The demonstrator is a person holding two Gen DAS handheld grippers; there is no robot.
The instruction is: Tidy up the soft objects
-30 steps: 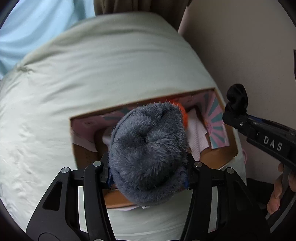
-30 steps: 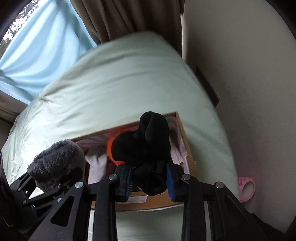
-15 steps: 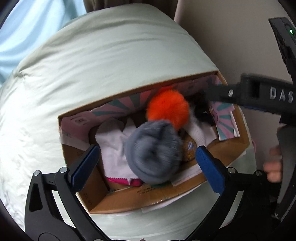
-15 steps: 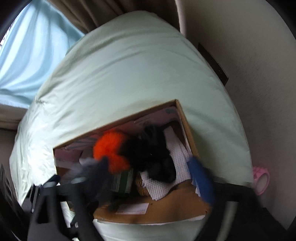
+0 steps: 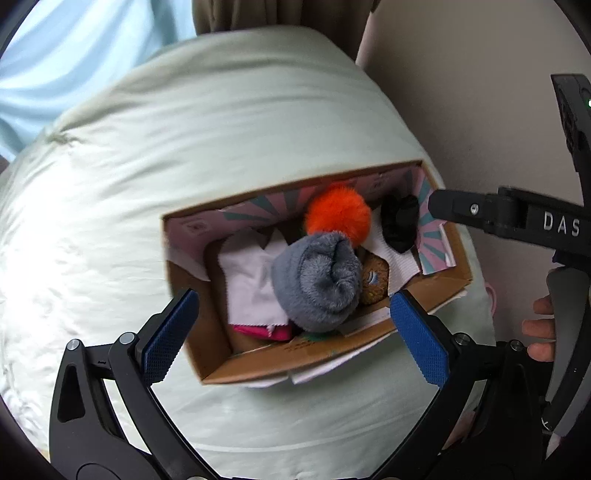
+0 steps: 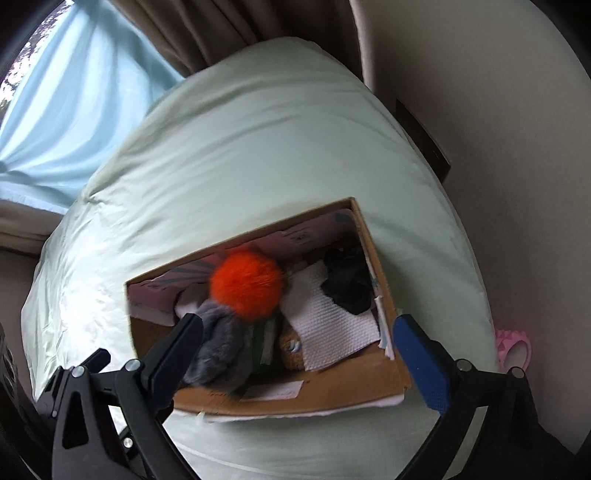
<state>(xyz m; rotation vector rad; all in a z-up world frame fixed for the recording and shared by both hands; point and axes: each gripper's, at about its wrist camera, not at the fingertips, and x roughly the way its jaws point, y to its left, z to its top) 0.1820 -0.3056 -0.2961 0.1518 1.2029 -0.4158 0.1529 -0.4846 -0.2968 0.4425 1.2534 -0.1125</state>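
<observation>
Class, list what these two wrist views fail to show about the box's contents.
- Brown plush, left wrist view: mostly hidden behind the grey fuzzy roll.
- Pink fabric, left view: only an edge shows under the white cloth.
- Green item, right wrist view: wedged, blurred, unidentifiable.
- Box floor: covered in both views.

A pale green bed [image 6: 258,155] meets a beige wall [image 6: 480,92], with brown curtains [image 6: 207,29] behind.

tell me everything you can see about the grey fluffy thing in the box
The grey fluffy thing is a rolled bundle of plush, long-pile fabric, blue-grey, with a fold creased into its top. It lies free inside the cardboard box, near the front wall, on a white cloth. It touches the orange pompom behind it and a brown fuzzy item beside it. The left gripper hangs open above, its pads clear of it.
</observation>
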